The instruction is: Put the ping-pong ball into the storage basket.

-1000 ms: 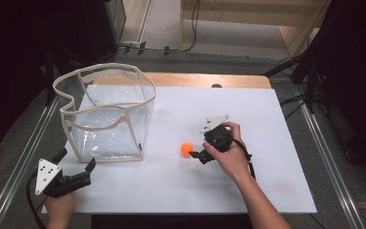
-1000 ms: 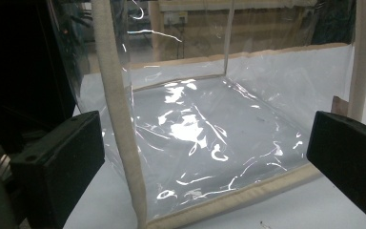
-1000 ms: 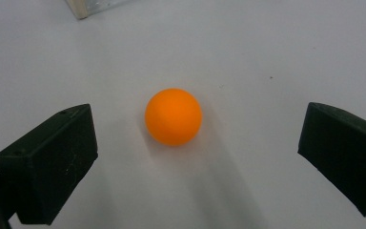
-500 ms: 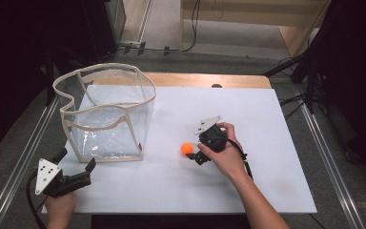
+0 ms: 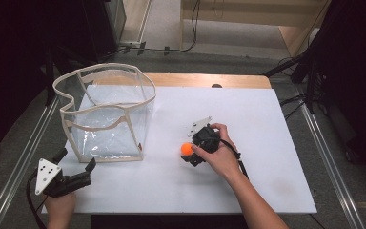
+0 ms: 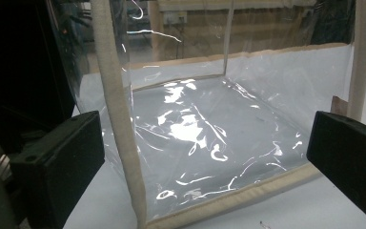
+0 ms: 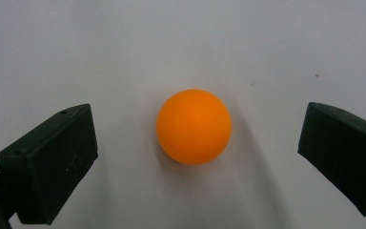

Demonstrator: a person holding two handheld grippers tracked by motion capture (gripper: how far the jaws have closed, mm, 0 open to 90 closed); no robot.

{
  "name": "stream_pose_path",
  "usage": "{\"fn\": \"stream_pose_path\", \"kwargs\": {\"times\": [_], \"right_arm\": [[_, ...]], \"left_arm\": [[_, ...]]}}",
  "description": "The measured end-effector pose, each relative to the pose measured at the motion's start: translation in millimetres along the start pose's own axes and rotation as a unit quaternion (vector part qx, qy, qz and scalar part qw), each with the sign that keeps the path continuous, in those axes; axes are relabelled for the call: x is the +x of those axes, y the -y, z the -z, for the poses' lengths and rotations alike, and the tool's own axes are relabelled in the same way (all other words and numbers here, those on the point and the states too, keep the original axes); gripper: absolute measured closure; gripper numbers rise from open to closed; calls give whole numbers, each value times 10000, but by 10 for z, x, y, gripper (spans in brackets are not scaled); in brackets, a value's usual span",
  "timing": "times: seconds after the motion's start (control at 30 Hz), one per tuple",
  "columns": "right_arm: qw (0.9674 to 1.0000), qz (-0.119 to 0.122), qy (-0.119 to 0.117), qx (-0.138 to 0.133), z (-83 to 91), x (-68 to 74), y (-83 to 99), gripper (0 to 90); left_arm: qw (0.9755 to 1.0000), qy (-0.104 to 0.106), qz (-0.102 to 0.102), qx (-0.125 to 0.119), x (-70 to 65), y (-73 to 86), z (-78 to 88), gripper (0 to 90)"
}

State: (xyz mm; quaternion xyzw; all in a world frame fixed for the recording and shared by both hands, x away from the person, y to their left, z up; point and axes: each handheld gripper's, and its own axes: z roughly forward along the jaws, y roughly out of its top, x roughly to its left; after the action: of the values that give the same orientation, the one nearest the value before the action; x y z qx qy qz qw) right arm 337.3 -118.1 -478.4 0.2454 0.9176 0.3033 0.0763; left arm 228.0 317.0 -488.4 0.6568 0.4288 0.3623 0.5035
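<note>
The right claw (image 7: 198, 157) stands wide, its two black jaws spread to either side of an orange ball (image 7: 194, 126) that lies between them on the white desk (image 7: 181, 43) — neither jaw touches it. The right gripper view makes that gap plain; the high view does not, since there the person's right hand (image 5: 219, 152) covers most of the tool and the ball (image 5: 187, 149) shows just at the left of the claw (image 5: 190, 151), with the grey plate sticking out behind the hand.

The left claw (image 5: 75, 164) is also wide, holding nothing. In the high view it rests at the near left corner of the desk (image 5: 267, 124), held in the left hand (image 5: 59, 210), its jaws pointing toward the clear bag (image 5: 106, 114). The left gripper view looks between its jaws straight at that bag (image 6: 205, 138): transparent plastic walls edged in cream fabric trim, a vertical corner seam close in front, glare on the crumpled bottom panel. The bag appears to hold nothing.

From above, the bag stands upright and open-topped on the far left part of the desk, its rim wavy, well apart from the ball. A cable trails from the right hand along the forearm. Beyond the desk lie a wooden edge, floor and dark stands.
</note>
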Motion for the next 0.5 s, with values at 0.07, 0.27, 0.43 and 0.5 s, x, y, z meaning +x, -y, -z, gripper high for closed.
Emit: {"fn": "stream_pose_path", "kwargs": {"times": [0.07,0.27,0.43,0.5], "right_arm": [[10000,28,-19,14,-18,7,-10,0],[10000,40,12,77,-60,23,-26,92],[9999,60,11,130,-90,24,-35,113],[9998,91,-66,158,-108,21,-37,115]], "left_arm": [[10000,2,-1,2,0,0,0,0],[10000,4,1,2,1,0,0,0],[10000,5,3,5,2,-1,1,0],[10000,6,3,5,1,-1,1,0]]}}
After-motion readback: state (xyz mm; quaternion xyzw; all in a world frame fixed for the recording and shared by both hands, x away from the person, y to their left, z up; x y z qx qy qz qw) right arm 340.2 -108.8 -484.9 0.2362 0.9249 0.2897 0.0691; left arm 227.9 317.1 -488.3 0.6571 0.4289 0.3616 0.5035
